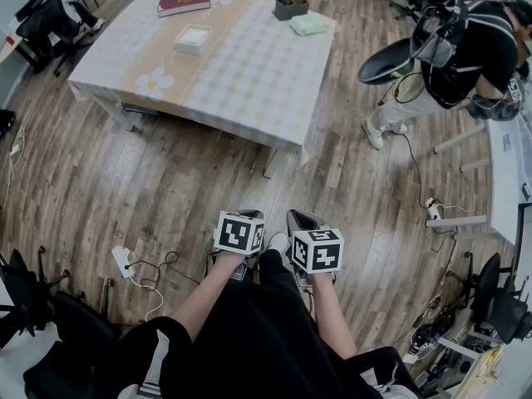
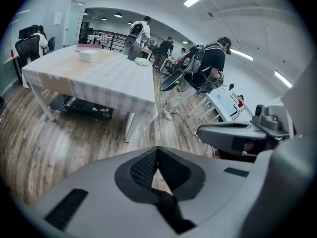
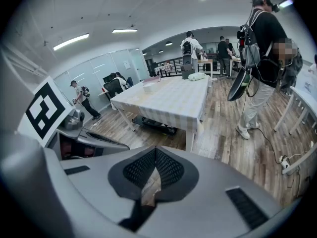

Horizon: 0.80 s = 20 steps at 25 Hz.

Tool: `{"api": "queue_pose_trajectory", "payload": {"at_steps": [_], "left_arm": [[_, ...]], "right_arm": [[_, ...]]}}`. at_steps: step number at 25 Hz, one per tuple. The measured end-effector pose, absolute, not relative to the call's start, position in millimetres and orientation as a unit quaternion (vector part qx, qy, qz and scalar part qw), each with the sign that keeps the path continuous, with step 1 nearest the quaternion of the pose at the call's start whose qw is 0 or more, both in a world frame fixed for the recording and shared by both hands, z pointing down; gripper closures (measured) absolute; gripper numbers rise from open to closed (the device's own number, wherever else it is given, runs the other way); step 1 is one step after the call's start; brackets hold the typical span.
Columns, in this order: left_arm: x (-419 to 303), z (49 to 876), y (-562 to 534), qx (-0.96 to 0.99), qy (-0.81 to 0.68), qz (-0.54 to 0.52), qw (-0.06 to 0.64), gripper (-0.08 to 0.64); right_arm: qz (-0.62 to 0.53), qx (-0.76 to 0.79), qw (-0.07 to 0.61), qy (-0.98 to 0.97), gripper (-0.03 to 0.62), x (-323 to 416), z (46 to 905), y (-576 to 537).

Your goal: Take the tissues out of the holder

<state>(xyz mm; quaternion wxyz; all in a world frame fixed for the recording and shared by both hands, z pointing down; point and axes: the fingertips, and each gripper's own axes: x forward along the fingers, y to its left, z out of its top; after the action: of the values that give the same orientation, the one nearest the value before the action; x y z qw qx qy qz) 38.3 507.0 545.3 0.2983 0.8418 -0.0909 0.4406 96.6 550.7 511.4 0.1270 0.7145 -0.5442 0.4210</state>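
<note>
Currently: left gripper [image 2: 157, 150], jaws clenched, nothing between them. Right gripper [image 3: 155, 150], likewise clenched and empty. Both are over the wooden floor [image 1: 166, 189]. Dark holder [image 1: 291, 5] stands near the far edge of the checked table [image 1: 249, 81], well apart from both.

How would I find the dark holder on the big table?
Find the big table with the checked cloth on the wooden floor. At its far edge, next to a pale green bundle, stands the holder. It is the only dark grey, upright box; the red book and the white box lie flat.
</note>
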Motion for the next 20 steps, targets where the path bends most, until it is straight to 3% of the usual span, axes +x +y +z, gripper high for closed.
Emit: {"api": "queue_pose_trajectory", "payload": {"at_steps": [20], "left_arm": [[54.7,552.2,621.8,0.852,-0.122,0.418,0.291,0.56]], "right_arm": [[0.378,0.7,0.099,-0.598,0.577,100.1,521.4,657.6]]}}
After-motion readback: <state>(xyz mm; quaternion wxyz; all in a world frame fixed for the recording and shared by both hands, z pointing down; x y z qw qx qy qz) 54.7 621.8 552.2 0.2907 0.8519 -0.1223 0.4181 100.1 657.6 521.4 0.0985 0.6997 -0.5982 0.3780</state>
